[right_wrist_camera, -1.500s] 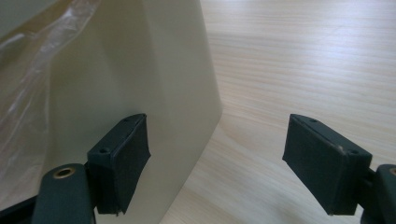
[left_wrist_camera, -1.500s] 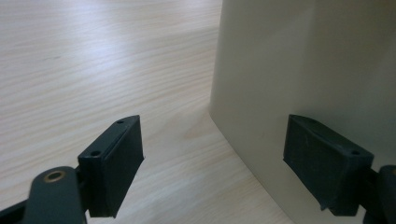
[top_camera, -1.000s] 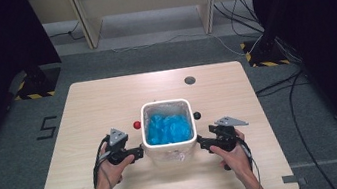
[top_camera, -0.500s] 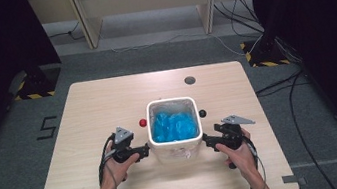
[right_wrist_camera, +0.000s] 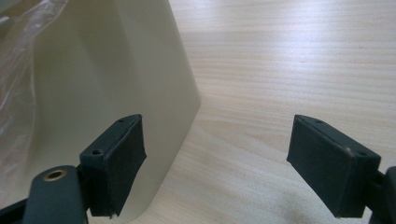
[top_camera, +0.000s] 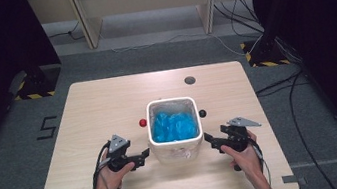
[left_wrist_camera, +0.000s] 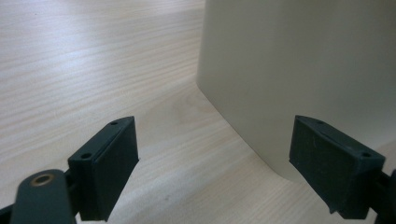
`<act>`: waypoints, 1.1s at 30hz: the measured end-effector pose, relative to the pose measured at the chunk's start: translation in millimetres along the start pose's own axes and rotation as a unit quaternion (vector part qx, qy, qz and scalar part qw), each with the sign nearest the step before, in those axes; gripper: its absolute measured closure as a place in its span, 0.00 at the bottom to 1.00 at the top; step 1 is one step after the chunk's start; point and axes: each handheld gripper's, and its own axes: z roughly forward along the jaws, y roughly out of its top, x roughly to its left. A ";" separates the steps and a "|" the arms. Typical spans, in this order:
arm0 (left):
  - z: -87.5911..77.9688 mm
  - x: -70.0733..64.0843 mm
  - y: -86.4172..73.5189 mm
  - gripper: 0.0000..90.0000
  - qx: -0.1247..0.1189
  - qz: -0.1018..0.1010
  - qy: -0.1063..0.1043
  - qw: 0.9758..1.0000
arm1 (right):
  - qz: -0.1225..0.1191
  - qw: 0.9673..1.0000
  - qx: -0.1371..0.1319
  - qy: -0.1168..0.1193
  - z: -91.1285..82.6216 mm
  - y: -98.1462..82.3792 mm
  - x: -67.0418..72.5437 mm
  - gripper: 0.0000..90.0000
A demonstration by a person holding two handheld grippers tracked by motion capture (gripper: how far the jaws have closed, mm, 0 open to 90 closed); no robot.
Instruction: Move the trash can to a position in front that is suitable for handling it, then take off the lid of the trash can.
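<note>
Two grippers flanking a white bin

Sitting near the middle of the wooden table [top_camera: 108,108], toward the person's edge: white bin [top_camera: 176,144], lined with a blue bag [top_camera: 175,125]. Hovering just left of it, left gripper [top_camera: 146,153], jaws spread wide, having just been opening, nothing between them but bare tabletop. In the left gripper view, bin wall [left_wrist_camera: 299,70] rising close ahead, with the right-hand jaw standing in front of its lower corner; touching or not, hard to tell. Waiting on the other side, right gripper [top_camera: 208,139], jaws likewise standing wide apart, pinching nothing. In the right gripper view, bin [right_wrist_camera: 107,70] looming just beyond the left-hand jaw, clear plastic [right_wrist_camera: 18,84] showing at the far left edge. Resting beside the bin: red ball [top_camera: 143,123] to its left, black ball [top_camera: 202,113] to its right.
</note>
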 end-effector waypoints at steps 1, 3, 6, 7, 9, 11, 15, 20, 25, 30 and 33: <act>0.0 0.0 0.0 0.17 0.000 0.000 0.000 1.000 | 0.000 1.000 0.000 0.000 0.0 0.0 0.0 0.21; -4.7 -0.6 -3.4 0.17 -0.001 0.005 0.001 1.000 | -0.001 1.000 0.000 -0.002 -0.4 -0.4 -0.6 0.21; -8.8 0.1 -5.4 0.17 -0.004 0.004 0.001 1.000 | -0.002 1.000 -0.002 -0.003 -1.3 -0.3 -0.9 0.21; -10.9 0.6 -6.2 0.16 -0.007 0.004 0.000 1.000 | -0.001 1.000 -0.003 -0.003 -1.5 0.1 -0.9 0.21; -15.7 1.8 -7.5 0.17 -0.009 0.005 0.001 1.000 | -0.002 1.000 -0.004 -0.002 -1.5 0.5 -1.3 0.21; -21.1 3.4 -11.8 0.16 -0.013 0.005 0.001 1.000 | 0.000 1.000 -0.004 -0.003 -1.0 0.8 -3.1 0.21; -23.8 4.4 -19.5 0.16 -0.007 0.008 -0.004 1.000 | 0.003 1.000 -0.002 -0.003 -0.6 -0.2 -3.4 0.21; -29.6 2.8 -29.8 0.16 -0.005 0.011 -0.009 1.000 | 0.000 1.000 -0.005 -0.003 -0.9 0.6 -2.6 0.20; -32.3 0.4 -32.8 0.16 -0.007 0.017 -0.013 1.000 | -0.003 1.000 -0.006 -0.004 -1.5 1.1 -0.8 0.19; -35.3 -2.0 -36.3 0.16 -0.007 0.030 -0.017 0.999 | -0.005 1.000 -0.006 -0.003 -2.3 1.8 0.6 0.18; -38.8 -3.6 -38.2 0.16 -0.013 0.025 -0.026 0.999 | -0.008 1.000 -0.002 -0.009 -3.3 3.5 -0.7 0.18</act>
